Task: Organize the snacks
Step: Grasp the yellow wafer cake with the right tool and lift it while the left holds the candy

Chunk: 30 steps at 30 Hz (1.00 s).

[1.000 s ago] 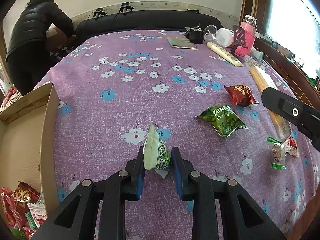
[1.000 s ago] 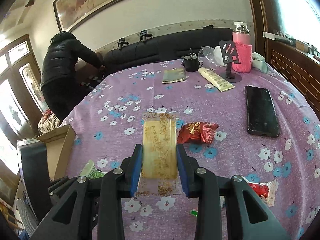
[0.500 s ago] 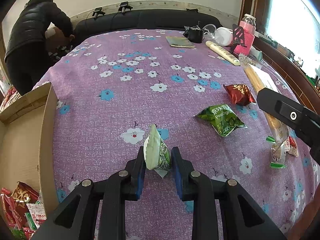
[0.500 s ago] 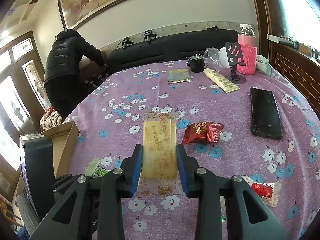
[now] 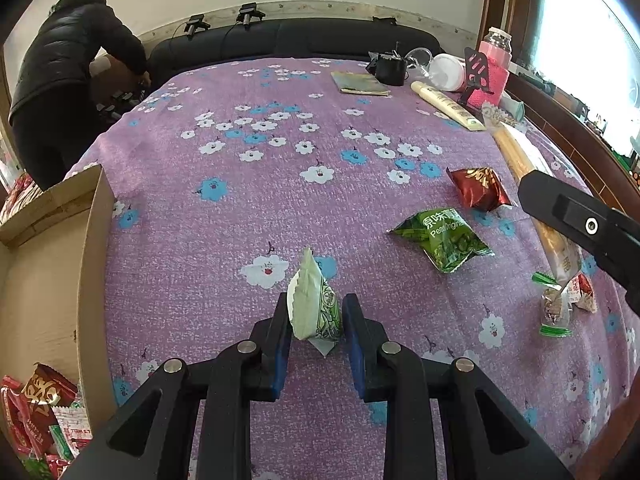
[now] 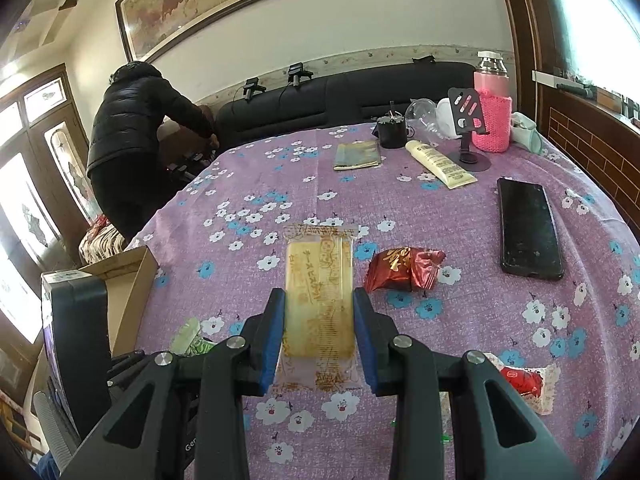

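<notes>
My left gripper point(image 5: 315, 312) is shut on a pale green snack packet point(image 5: 314, 304) and holds it above the purple flowered tablecloth point(image 5: 260, 184). My right gripper point(image 6: 319, 312) is shut on a long yellow cake bar in clear wrap point(image 6: 319, 292); it also shows at the right of the left wrist view point(image 5: 536, 200). On the cloth lie a dark green pea packet point(image 5: 444, 240), a red packet point(image 5: 478, 188) point(image 6: 402, 270), and small wrapped sweets point(image 5: 556, 308) point(image 6: 524, 380). A cardboard box point(image 5: 52, 280) at the left holds several red snacks point(image 5: 36, 412).
A black phone point(image 6: 528, 228) lies at the right. At the far edge stand a pink bottle point(image 6: 492, 108), a phone stand point(image 6: 466, 120), a cream tube point(image 6: 440, 164), a booklet point(image 6: 356, 154) and a black cup point(image 6: 392, 132). A person in black point(image 6: 132, 140) bends beyond the table.
Both grippers have kept their packets and lifted slightly; the right gripper has drifted a little back and to the right. The items on the table have not moved.
</notes>
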Available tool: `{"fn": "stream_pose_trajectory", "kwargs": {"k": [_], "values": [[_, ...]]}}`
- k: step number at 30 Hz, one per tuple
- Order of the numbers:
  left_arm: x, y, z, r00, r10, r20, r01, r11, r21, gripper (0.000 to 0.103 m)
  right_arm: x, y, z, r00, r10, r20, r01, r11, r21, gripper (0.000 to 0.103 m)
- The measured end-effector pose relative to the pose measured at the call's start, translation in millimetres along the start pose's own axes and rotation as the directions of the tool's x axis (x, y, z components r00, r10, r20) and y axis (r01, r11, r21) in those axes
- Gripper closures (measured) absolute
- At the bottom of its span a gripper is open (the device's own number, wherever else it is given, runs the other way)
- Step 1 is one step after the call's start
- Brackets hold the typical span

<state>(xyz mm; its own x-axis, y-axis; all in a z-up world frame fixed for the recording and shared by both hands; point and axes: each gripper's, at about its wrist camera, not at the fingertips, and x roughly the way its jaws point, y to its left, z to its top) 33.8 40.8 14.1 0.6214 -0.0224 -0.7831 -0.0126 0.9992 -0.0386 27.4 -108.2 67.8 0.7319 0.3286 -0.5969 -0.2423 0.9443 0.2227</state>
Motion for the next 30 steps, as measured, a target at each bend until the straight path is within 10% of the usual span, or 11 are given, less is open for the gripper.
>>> {"fn": "stream_pose_trajectory", "kwargs": {"k": [30], "values": [[-22, 9, 6, 0.983, -0.153, 0.099, 0.159, 0.986, -0.053, 0.077, -13, -16, 6, 0.999, -0.014, 0.042, 0.01, 0.997, 0.073, 0.071]]}}
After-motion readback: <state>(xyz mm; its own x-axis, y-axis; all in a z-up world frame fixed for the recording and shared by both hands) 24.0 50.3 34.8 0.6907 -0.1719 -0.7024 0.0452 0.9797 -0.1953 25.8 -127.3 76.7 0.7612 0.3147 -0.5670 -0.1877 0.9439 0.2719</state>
